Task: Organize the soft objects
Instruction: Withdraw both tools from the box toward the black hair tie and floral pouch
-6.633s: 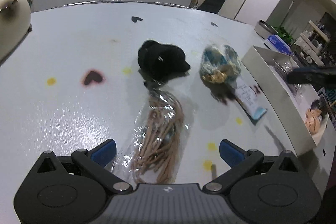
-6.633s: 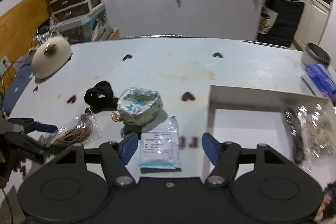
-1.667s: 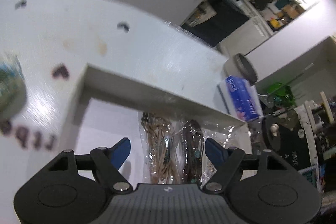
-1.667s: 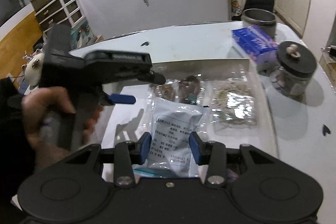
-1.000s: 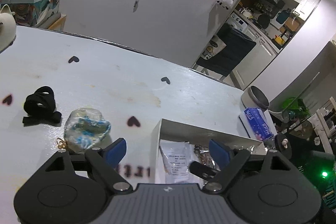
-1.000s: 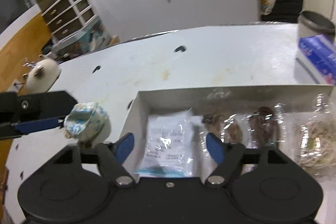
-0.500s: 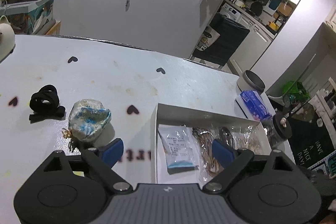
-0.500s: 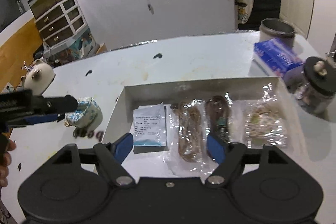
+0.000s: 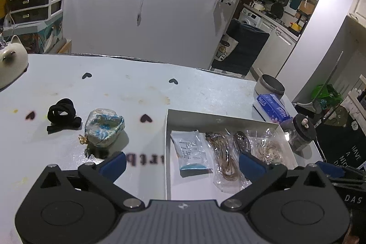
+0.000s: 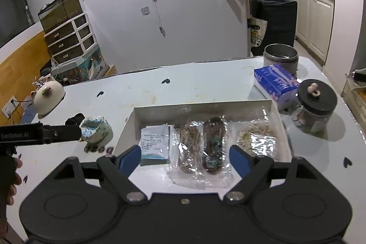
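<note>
Crinkly plastic around soft blue-white pouch [image 9: 104, 127] — light, squashy, best pinched across its puffy middle — left gripper [image 9: 181, 162] and right gripper [image 10: 183, 158] both just spread wide, empty.

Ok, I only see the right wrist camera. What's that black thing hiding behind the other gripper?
Observer: A black hair band, lying on the table just left of the blue-and-white pouch.
Operator: Is that gripper holding anything?
Observer: No. The left gripper is open with nothing between its fingers; its jaws have just been opening.
Operator: Is anything shiny on the pouch?
Observer: Yes, a small gold charm at its near left corner.
</note>
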`<state>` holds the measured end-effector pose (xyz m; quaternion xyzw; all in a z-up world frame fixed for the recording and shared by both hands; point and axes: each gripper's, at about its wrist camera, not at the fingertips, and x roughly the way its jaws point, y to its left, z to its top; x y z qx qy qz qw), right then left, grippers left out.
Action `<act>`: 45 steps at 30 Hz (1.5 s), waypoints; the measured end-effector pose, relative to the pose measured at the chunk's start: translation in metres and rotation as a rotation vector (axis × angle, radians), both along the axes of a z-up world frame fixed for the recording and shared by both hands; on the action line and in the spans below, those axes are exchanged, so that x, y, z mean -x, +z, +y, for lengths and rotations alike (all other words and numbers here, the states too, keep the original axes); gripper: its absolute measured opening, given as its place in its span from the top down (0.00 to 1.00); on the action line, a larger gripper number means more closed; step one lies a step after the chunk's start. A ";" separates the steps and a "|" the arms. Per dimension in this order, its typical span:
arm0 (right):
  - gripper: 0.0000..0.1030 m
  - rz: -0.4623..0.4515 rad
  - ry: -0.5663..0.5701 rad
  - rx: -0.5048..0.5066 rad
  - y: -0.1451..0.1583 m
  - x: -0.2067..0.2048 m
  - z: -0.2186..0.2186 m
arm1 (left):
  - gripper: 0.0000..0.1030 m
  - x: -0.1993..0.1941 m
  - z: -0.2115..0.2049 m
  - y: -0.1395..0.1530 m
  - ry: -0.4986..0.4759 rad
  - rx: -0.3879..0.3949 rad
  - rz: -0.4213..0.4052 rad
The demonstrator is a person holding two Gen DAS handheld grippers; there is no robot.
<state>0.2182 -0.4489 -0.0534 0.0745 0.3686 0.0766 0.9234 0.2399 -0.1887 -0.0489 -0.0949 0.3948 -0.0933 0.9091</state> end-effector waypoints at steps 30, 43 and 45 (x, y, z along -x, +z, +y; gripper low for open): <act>0.00 -0.089 -0.067 0.064 0.007 0.044 0.020 | 0.00 0.034 0.039 0.003 -0.055 -0.061 -0.120; 0.00 -0.102 -0.116 0.029 0.001 0.032 0.112 | 0.00 0.005 0.131 0.001 -0.115 -0.100 -0.147; 0.00 -0.109 -0.120 0.024 0.000 0.029 0.126 | 0.00 -0.002 0.145 -0.001 -0.122 -0.103 -0.154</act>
